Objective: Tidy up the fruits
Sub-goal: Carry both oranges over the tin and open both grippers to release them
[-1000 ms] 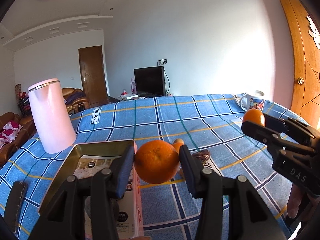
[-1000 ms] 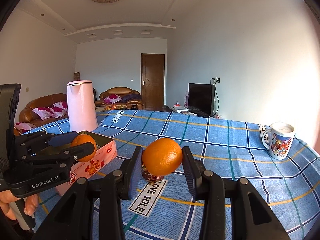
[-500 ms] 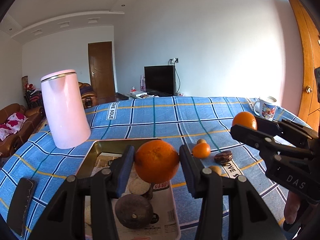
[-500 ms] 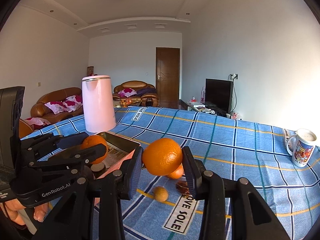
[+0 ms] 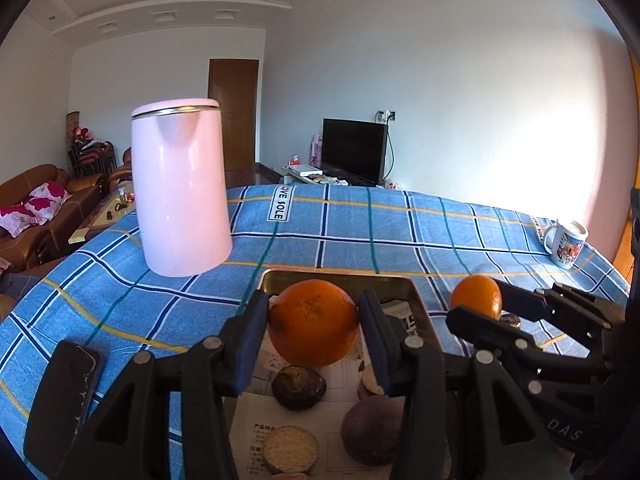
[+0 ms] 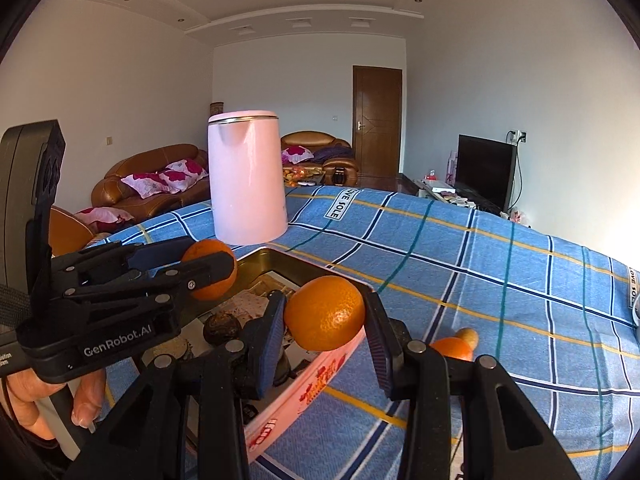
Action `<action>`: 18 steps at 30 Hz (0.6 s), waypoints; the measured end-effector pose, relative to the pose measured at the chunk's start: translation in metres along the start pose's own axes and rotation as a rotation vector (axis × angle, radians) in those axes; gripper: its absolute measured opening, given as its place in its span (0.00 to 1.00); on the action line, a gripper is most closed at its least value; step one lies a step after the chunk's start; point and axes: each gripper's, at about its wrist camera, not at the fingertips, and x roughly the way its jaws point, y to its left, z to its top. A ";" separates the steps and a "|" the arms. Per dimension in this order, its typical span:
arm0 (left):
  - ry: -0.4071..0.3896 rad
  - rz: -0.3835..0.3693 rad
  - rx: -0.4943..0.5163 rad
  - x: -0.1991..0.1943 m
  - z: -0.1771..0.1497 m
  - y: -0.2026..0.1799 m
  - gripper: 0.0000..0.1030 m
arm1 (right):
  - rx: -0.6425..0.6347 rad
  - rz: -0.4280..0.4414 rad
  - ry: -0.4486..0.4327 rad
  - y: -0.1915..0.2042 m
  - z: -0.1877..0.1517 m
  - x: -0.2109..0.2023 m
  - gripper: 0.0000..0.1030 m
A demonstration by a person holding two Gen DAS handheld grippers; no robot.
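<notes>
My left gripper is shut on an orange and holds it above the metal tin tray. My right gripper is shut on a second orange, over the tray's right rim. Each gripper shows in the other's view: the right one at the right, the left one at the left. The tray holds dark round fruits and pale round items on printed paper. A small orange and a yellowish fruit lie on the cloth right of the tray.
A tall pink kettle stands behind the tray. A black phone lies at the table's left front. A printed mug stands at the far right edge. The table has a blue checked cloth.
Both grippers have swung left with their oranges and now hang over the tray; the kettle looms closer and the loose fruits have slid to the right.
</notes>
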 end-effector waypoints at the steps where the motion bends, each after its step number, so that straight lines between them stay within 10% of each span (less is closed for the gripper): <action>1: 0.012 -0.005 -0.010 0.003 0.001 0.004 0.47 | -0.004 0.006 0.009 0.003 0.000 0.004 0.40; 18: 0.105 0.016 -0.044 0.029 -0.003 0.024 0.57 | 0.040 0.064 0.205 0.020 0.000 0.065 0.42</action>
